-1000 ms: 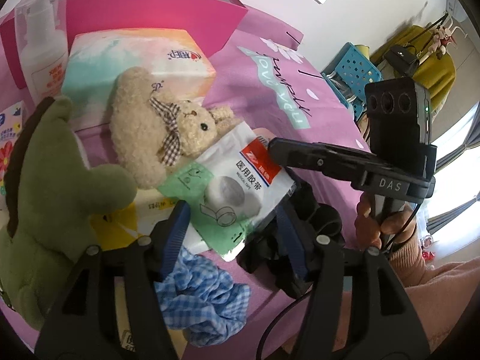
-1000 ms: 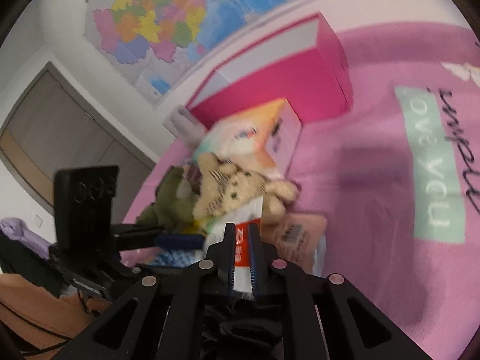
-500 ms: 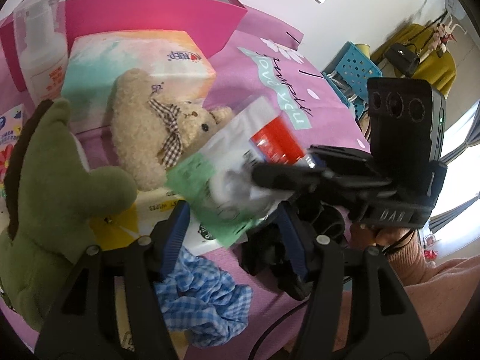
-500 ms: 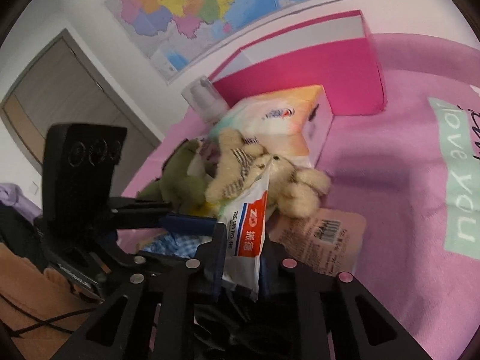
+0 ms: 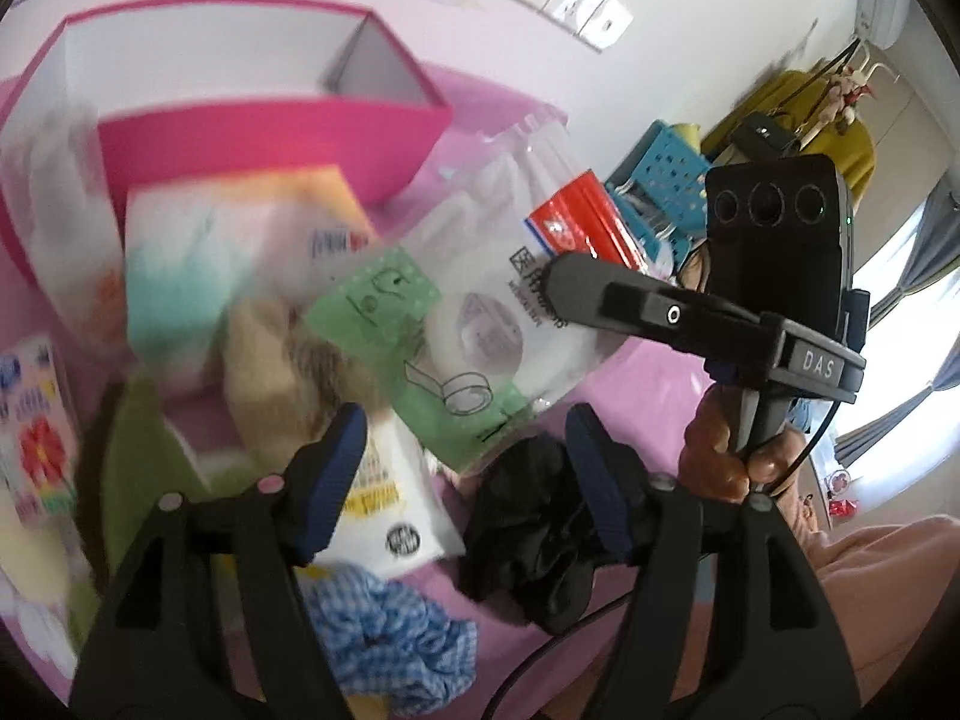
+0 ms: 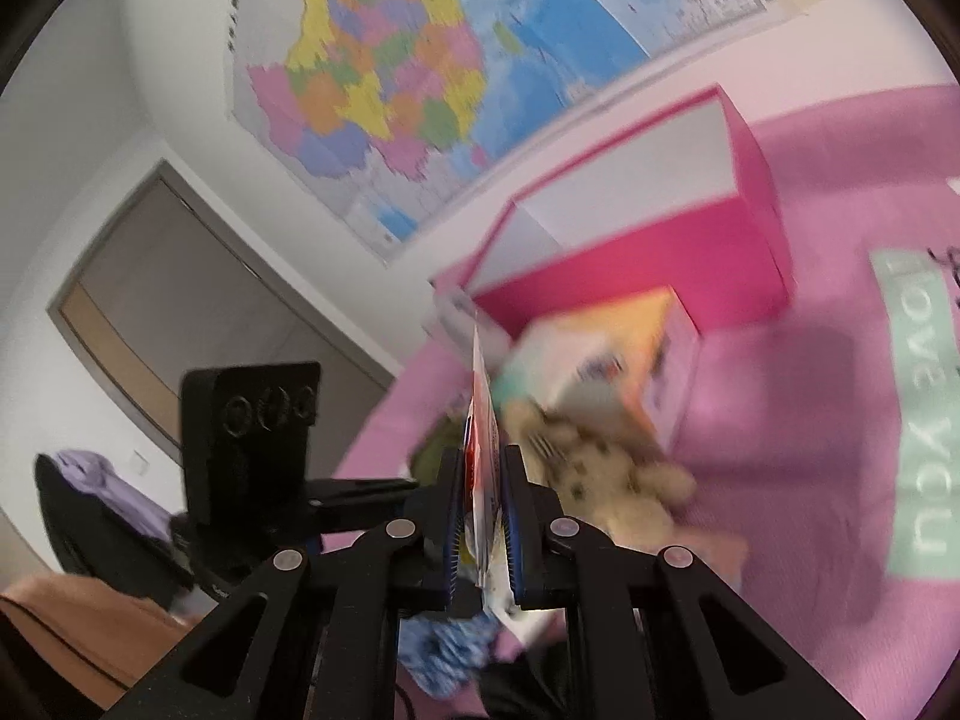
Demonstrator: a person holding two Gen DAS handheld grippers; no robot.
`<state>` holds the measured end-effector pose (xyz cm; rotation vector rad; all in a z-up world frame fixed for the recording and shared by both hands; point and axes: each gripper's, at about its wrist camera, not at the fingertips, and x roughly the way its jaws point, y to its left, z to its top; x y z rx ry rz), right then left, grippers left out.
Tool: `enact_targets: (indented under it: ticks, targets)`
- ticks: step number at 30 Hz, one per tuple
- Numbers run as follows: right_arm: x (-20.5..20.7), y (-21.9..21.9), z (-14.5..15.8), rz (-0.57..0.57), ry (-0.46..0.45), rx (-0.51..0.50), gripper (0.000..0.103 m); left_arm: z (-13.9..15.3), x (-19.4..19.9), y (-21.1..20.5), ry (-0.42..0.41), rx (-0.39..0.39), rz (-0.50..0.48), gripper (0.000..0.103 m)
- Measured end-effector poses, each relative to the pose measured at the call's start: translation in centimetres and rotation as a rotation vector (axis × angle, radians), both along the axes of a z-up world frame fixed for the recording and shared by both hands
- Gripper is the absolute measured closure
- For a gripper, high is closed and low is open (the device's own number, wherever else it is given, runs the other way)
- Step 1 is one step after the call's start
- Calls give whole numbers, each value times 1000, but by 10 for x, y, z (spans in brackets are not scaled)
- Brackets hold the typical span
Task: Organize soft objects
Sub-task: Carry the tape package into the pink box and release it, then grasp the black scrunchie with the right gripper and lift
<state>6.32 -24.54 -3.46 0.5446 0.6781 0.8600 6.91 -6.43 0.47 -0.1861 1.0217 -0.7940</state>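
My right gripper (image 6: 483,510) is shut on a white, green and red medical tape packet (image 6: 480,414), seen edge-on between its blue pads. In the left wrist view that packet (image 5: 456,324) hangs in the air above the pile, held by the right gripper's finger (image 5: 600,288). My left gripper (image 5: 465,480) is open and its jaws are opening, with nothing pressed between the pads. A black cloth (image 5: 528,540) lies on the pink bedspread below them. A beige teddy bear (image 5: 270,372) (image 6: 600,468) and a green plush (image 5: 138,468) lie blurred to the left.
An open pink box (image 5: 270,138) (image 6: 630,258) stands behind a tissue pack (image 5: 228,252). A blue checked cloth (image 5: 384,630) and a white wipes pack (image 5: 396,510) lie near my left fingers. A blue basket (image 5: 666,174) sits at the far right. A hand (image 5: 714,450) grips the right handle.
The right gripper has lifted the tape packet off the pile and carried it up toward the pink box. The left gripper's view has risen, and its jaws stand wider.
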Motion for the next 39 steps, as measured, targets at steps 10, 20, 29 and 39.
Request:
enact_targets:
  ticks: [10, 20, 29, 39]
  targets:
    - [50, -1, 51, -44, -96, 23, 91, 51, 52, 10, -104, -27, 72, 43]
    - [119, -3, 55, -98, -60, 9, 89, 58, 121, 4, -63, 70, 178, 44]
    - [164, 5, 40, -198, 13, -167, 61, 52, 151, -6, -79, 216, 259, 44]
    - [146, 10, 45, -287, -67, -403, 50, 59, 131, -2, -130, 239, 280, 44]
